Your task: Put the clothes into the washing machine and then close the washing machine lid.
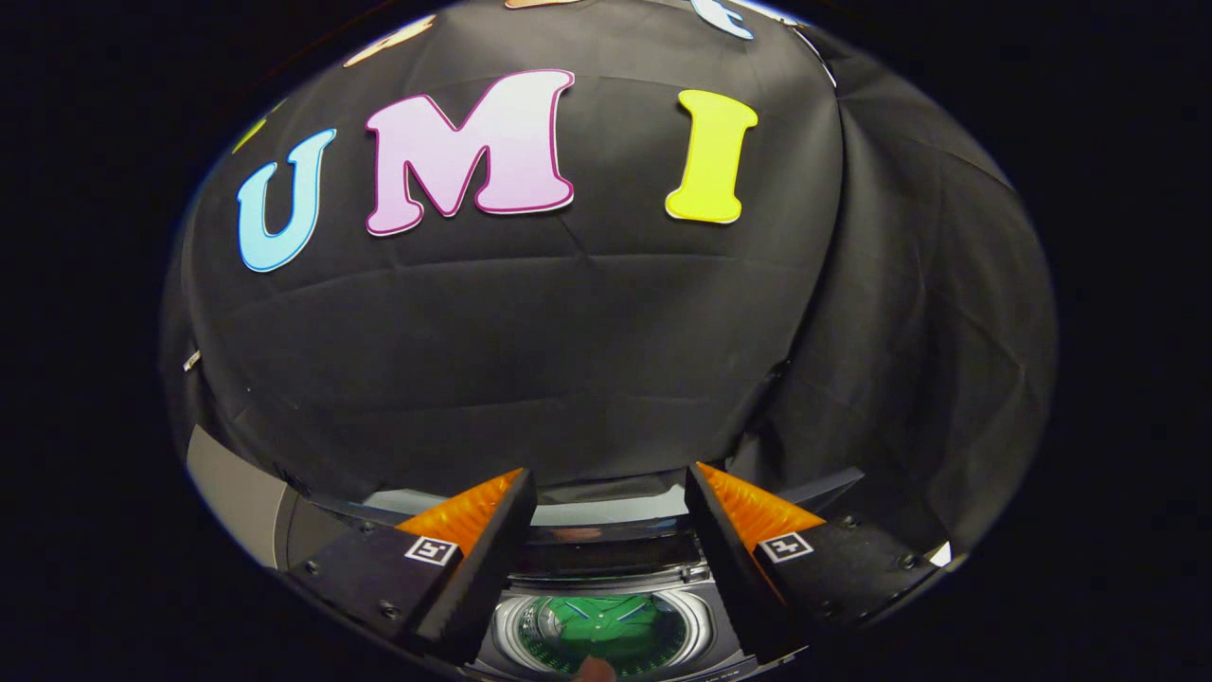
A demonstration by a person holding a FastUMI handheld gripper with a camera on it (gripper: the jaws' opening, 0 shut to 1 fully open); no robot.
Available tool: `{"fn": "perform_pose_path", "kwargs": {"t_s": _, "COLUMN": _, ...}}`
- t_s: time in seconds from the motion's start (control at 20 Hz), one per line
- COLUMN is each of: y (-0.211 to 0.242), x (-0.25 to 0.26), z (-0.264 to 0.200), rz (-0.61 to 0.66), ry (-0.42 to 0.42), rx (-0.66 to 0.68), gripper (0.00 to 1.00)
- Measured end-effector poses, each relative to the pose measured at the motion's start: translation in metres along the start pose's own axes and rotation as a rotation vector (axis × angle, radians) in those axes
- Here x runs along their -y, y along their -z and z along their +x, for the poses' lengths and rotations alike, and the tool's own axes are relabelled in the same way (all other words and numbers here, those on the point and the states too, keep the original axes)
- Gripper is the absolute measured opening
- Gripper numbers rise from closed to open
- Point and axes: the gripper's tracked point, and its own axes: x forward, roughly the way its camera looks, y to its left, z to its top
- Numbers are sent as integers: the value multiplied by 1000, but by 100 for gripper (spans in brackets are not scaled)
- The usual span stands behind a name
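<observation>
My gripper (609, 474) is open, its two fingers spread wide with nothing between them. It hangs above a top-loading washing machine (606, 559). Below and between the fingers lies the round steel drum (516, 625), with a green garment (620, 625) inside it. The lid (597, 511) stands raised behind the drum opening, glossy and dark, just ahead of the fingertips.
The black cloth wall (530, 341) rises close behind the machine and folds round to the right. A grey panel (232, 488) shows to the left of the machine. A small reddish-brown shape (595, 670) sits at the drum's near rim.
</observation>
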Motion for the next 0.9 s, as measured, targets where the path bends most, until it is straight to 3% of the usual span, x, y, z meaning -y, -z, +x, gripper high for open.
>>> {"fn": "perform_pose_path", "kwargs": {"t_s": 0.9, "y": 24, "x": 5, "z": -39, "rz": 6, "ry": 5, "rx": 50, "gripper": 99}}
